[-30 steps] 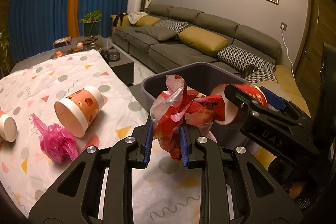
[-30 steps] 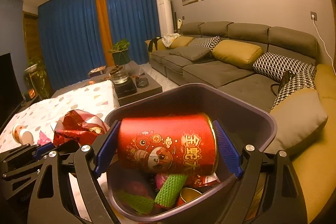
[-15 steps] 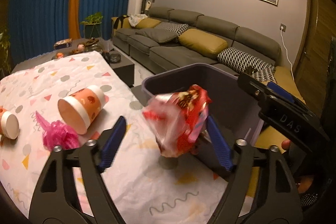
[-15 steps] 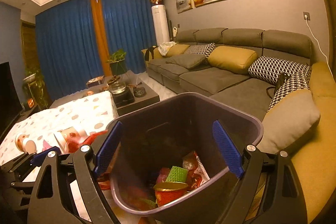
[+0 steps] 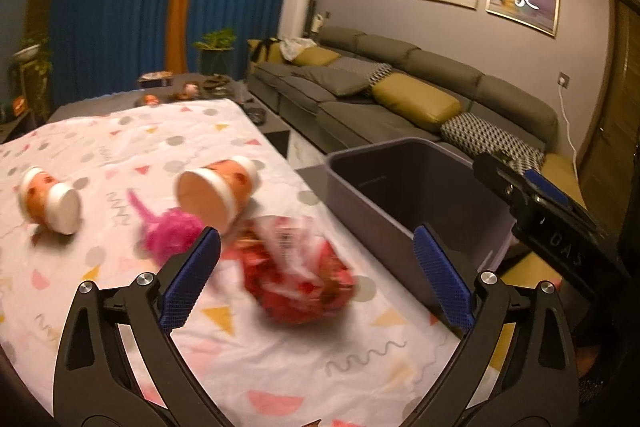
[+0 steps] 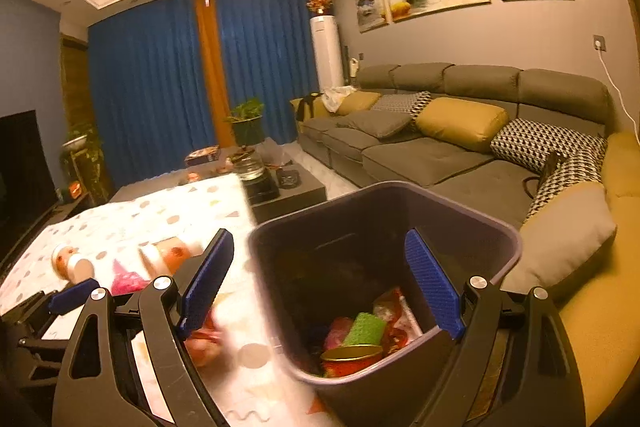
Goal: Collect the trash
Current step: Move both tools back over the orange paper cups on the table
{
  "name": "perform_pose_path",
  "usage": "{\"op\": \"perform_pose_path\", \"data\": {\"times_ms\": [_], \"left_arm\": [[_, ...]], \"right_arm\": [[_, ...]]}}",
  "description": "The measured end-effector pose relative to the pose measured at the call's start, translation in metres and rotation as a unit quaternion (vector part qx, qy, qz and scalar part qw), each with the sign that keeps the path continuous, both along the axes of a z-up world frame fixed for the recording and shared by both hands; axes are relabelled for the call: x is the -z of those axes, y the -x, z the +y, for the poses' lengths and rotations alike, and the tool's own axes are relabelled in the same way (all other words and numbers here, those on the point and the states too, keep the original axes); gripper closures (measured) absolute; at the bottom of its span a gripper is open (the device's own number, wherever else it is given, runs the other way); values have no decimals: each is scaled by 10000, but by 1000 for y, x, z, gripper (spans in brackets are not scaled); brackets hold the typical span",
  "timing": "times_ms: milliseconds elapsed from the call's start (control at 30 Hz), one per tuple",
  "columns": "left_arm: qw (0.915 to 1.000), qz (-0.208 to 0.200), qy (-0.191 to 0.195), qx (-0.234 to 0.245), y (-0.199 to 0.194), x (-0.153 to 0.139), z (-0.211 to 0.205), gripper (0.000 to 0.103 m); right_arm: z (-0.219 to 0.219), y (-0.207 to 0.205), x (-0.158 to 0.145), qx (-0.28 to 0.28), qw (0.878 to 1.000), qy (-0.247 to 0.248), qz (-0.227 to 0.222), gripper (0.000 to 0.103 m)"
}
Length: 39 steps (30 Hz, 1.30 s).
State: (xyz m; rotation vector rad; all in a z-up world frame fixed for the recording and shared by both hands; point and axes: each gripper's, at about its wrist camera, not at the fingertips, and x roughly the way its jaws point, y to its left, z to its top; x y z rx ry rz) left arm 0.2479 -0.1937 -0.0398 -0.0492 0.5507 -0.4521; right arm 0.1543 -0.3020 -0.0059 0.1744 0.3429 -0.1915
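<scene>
Wrapper [image 5: 294, 275], red and crinkled, lies on the patterned cloth [image 5: 120, 147] between the spread fingers of my left gripper [image 5: 316, 279], just short of the bin [image 5: 400, 187], not in it. My right gripper [image 6: 320, 283] hangs released over the bin, where a red can [image 6: 352, 357] sits among other scraps. I judge this a missed drop: next I must clench the wrapper again and carry it over the rim. Two paper cups [image 5: 218, 193] and pink netting [image 5: 170, 229] wait.
</scene>
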Motion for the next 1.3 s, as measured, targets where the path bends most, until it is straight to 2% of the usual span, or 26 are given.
{"op": "perform_pose_path", "data": {"times_ms": [533, 1067, 1300], "left_arm": [[9960, -143, -8, -884, 25, -15, 81, 8], [9911, -9, -48, -1329, 9, 0, 124, 8], [9818, 37, -141, -1893, -13, 7, 173, 8]], "right_arm": [[60, 2, -17, -575, 9980, 177, -199, 18], [95, -16, -6, -941, 9953, 217, -61, 18], [128, -48, 6, -1271, 9913, 277, 187, 18]]}}
